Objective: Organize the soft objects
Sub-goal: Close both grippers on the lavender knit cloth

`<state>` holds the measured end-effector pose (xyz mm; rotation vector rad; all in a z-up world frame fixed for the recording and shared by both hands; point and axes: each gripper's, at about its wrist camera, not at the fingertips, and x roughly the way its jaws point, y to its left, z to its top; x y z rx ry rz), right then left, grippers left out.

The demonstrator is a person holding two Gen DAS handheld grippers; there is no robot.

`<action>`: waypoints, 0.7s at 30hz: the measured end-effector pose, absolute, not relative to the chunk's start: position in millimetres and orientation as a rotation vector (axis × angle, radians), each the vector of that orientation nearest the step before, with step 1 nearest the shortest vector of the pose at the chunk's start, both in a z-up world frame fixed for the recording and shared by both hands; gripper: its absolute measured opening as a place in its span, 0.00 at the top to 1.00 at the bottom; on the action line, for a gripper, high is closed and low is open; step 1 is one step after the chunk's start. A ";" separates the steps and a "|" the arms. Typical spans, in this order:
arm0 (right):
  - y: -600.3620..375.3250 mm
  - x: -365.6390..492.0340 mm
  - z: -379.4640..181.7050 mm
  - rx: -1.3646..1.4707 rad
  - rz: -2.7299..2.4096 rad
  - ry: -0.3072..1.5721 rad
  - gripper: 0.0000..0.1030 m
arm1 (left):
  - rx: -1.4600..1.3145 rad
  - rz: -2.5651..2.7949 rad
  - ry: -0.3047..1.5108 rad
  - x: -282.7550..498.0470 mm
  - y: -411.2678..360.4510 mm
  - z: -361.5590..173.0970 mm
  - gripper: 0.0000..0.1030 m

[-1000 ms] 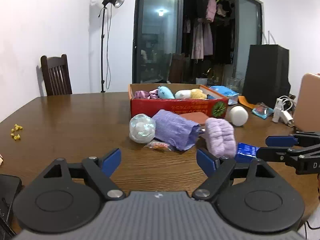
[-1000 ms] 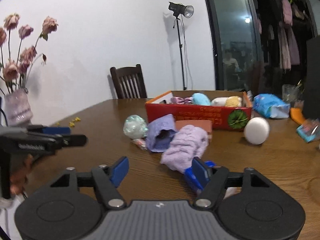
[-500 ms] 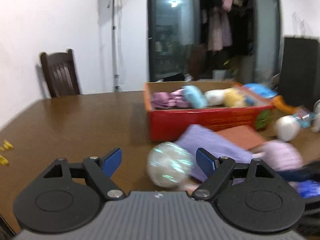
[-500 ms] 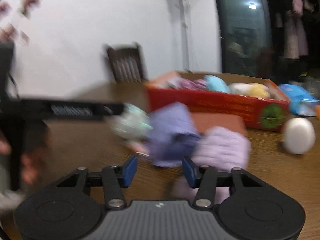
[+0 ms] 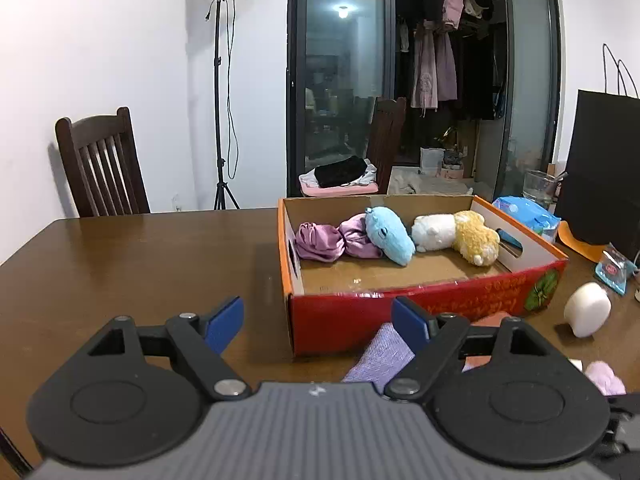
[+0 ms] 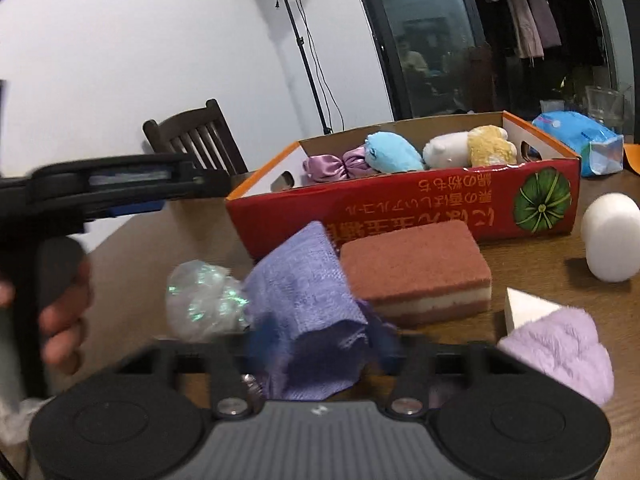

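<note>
Right tongs clamped on the lilac cloth, left tongs spread wide

The right tongs point(image 6: 320, 344) pinch the crumpled lilac knitted cloth point(image 6: 308, 304) on the brown wooden table point(image 5: 140, 264), just short of the red cardboard box point(image 6: 404, 208) at 12 o'clock (plush toys inside). At 1 o'clock lies a rust-brown layered sponge block point(image 6: 416, 272). The left tongs point(image 5: 318, 322) hold nothing.
</note>
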<state>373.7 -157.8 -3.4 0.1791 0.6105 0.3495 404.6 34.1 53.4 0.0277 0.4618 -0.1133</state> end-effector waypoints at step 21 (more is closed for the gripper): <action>-261.6 236.0 9.9 0.113 0.627 0.715 0.60 | -0.329 -0.370 0.686 220.9 24.2 -5.6 0.23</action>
